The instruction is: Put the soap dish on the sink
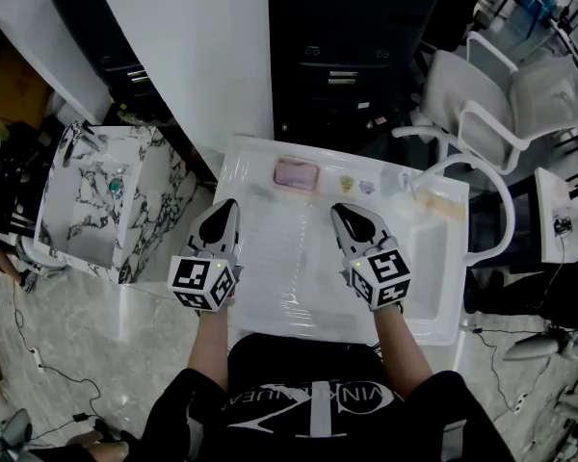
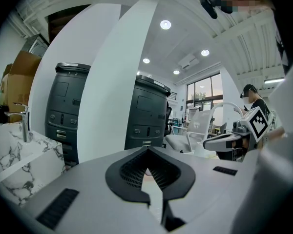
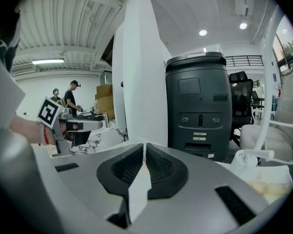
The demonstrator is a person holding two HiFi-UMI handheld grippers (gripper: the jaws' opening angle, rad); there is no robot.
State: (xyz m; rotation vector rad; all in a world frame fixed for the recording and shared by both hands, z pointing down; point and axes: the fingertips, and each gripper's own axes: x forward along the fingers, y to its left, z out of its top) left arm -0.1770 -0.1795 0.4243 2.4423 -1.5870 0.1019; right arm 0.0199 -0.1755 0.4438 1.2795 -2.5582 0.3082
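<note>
**Soap dish on the back ledge, both grippers empty**

**Head view.** The soap dish lies at 12 o'clock on the back ledge of the white sink, well apart from both grippers. It is a small pink rounded rectangle, shallow, with a raised rim and seemingly nothing in it. The left gripper hangs over the basin toward 9 o'clock and the right gripper toward 3 o'clock, both aimed at the ledge. A faucet arches at 2 o'clock. A marble sink stands further out at 9 o'clock.

The dish looks like light, stiff plastic, smooth and likely slippery if wet. A pinch across its short width or on one long rim should hold it without much force. Judged from where it lies, it already seems to be in place.

**Left gripper view.** The fingers meet tip to tip with nothing between them. The right gripper shows at 3 o'clock. The dish is not visible.

**Right gripper view.** The fingers are pressed together and hold nothing. The left gripper shows at 9 o'clock.
</note>
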